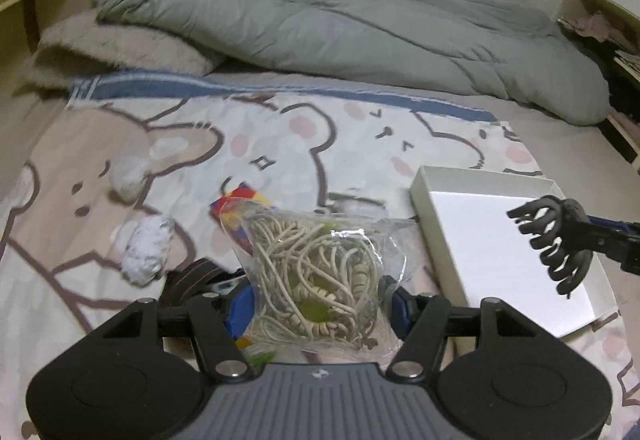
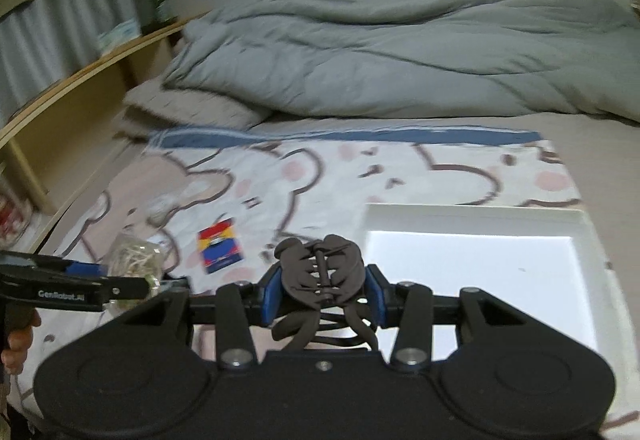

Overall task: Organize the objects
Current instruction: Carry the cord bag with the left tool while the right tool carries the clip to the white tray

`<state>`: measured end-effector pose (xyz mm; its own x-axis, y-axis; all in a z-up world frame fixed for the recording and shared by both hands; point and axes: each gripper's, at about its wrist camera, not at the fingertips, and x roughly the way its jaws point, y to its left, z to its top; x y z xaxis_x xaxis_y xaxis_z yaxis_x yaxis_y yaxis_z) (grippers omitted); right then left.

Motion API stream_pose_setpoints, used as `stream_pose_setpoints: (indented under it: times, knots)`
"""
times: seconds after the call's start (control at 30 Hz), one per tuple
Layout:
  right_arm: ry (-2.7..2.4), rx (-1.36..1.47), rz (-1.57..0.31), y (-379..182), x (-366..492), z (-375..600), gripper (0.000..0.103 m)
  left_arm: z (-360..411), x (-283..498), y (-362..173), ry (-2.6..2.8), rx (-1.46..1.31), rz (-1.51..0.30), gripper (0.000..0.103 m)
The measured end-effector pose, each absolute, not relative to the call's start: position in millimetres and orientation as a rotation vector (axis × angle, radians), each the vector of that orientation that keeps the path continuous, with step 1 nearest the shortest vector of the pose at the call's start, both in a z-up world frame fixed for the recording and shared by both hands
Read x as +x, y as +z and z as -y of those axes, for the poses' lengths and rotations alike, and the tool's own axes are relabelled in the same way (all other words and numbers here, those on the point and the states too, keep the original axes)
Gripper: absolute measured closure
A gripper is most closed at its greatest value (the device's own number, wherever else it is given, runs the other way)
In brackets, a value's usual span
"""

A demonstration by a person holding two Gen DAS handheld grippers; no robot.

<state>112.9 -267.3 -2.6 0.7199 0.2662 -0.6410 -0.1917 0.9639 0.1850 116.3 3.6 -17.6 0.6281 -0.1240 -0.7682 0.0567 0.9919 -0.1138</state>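
Far left on the cartoon-print blanket (image 1: pixel 328 144): two white fluffy balls, upper one (image 1: pixel 128 180) and lower one (image 1: pixel 148 254), loose, not yet dealt w/. Just right of them a dark striped thing (image 1: pixel 192 276), partly hidden by the tool, can't tell what it is.

Centre-left: left gripper (image 1: pixel 320 304) is pinching a clear plastic bag of beige cord (image 1: pixel 316 272) betw its blue pads, bag sticking up in front of the lens. Behind the bag a small red-yellow-blue card (image 2: pixel 220 244) lies flat on the blanket, untouched.

Centre-right: right gripper (image 2: pixel 322 290) is clamped on a dark hair claw clip (image 2: pixel 320 272), pads pressed to both its sides. In the left wrist view the clip's teeth hang over the right part of the white box (image 1: pixel 432 180), above its floor, not resting in it as far as I can tell.

Right: the white box is open, shallow, inside looks bare.

Step in hand, my read: both tools loaded and carrying to the box; clip is nearest to drop-off. Next move prob: lower the clip inside the walls, then spread the pads so it lands flat, not on the rim. Bag follows; it's floppy, so needs setting down low before letting go. Card and fluffy balls left for after.
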Motion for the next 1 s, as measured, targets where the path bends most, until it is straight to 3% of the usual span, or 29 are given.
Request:
stream_pose_setpoints:
  times: [0.43,1.0]
  knots:
    - [0.091,0.111,-0.730,-20,97,360,0.058,88,137,-12,-0.224,-0.070,-0.878,0.038]
    - [-0.020,0.099,-0.818,-67,98,437,0.058,217,160,-81,-0.325,-0.184,-1.026,0.038]
